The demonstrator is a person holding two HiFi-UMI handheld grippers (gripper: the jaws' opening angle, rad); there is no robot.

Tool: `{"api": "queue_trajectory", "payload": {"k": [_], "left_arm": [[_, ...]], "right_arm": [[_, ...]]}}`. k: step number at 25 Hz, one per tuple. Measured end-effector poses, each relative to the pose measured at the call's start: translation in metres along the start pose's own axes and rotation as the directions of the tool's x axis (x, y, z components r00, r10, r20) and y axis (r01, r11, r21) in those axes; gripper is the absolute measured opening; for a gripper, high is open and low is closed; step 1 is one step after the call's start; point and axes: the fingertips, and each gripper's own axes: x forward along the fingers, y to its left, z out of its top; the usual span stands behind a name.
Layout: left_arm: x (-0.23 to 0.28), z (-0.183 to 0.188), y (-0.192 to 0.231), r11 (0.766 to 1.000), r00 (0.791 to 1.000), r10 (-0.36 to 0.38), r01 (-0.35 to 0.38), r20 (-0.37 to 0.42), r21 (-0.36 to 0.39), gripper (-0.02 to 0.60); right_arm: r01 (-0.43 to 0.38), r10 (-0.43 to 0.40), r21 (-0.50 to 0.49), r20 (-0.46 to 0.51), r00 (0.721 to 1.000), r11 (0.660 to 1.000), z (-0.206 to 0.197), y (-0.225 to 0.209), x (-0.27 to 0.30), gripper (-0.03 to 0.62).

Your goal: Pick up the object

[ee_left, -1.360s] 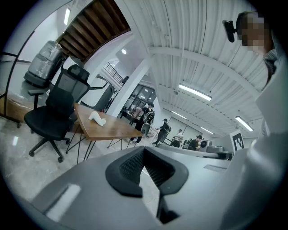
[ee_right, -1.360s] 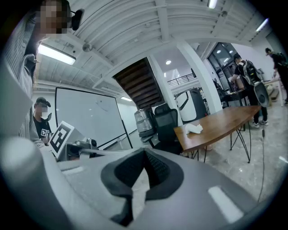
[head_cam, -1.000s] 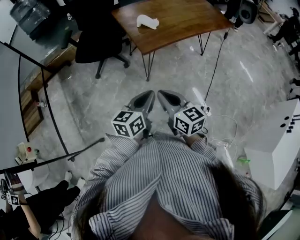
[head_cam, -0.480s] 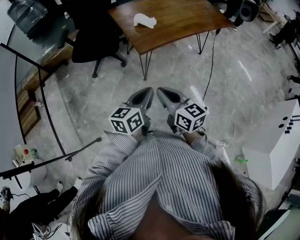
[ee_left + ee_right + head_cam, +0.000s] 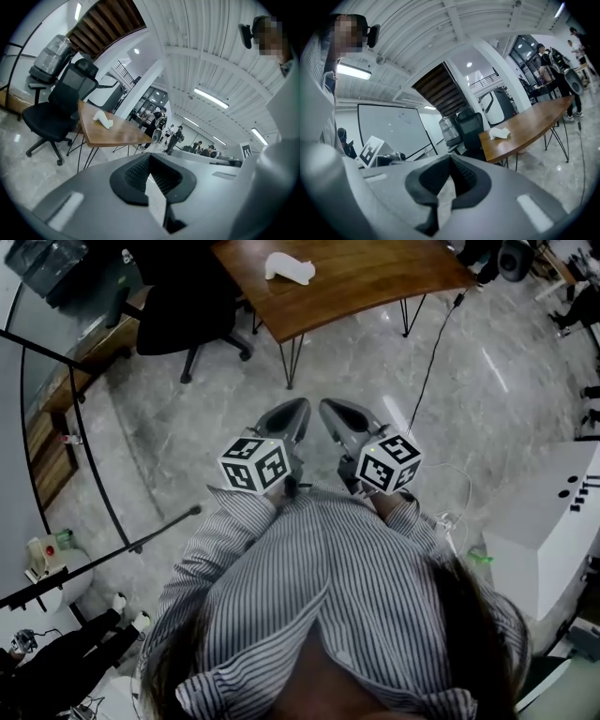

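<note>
A white crumpled-looking object (image 5: 289,269) lies on a brown wooden table (image 5: 375,277) well ahead of me, across an open stretch of floor. It also shows as the white object (image 5: 102,120) in the left gripper view and the white object (image 5: 500,133) in the right gripper view, far off in both. My left gripper (image 5: 298,411) and right gripper (image 5: 330,409) are held side by side close to the person's chest, pointing toward the table. The left gripper (image 5: 150,157) and right gripper (image 5: 450,159) have their jaw tips together, with nothing between them.
A black office chair (image 5: 183,315) stands left of the table. A black cable (image 5: 431,371) runs over the marble floor from the table's right end. A white cabinet (image 5: 553,521) is at the right, and a thin stand pole (image 5: 103,559) slants at the left.
The table and the white object have slid slightly up in the head view. Both grippers stay side by side at the chest. The person's limbs at lower left have shifted.
</note>
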Motion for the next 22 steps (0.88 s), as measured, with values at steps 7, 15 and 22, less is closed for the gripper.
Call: {"api": "queue_trajectory", "payload": {"k": [7, 15, 22], "left_arm": [[0.059, 0.04, 0.062, 1.0, 0.999, -0.023, 0.023, -0.023, 0.007, 0.002], [0.136, 0.132, 0.145, 0.999, 0.998, -0.04, 0.04, -0.039, 0.011, 0.002], [0.191, 0.187, 0.211, 0.999, 0.996, -0.047, 0.047, -0.074, 0.004, 0.002]], "right_arm": [[0.062, -0.062, -0.024, -0.011, 0.998, 0.998, 0.023, -0.062, 0.073, 0.002], [0.061, -0.061, -0.013, 0.026, 0.998, 0.998, 0.09, -0.119, 0.183, 0.002], [0.099, -0.1, 0.005, 0.066, 0.993, 0.995, 0.135, -0.169, 0.263, 0.002]]}}
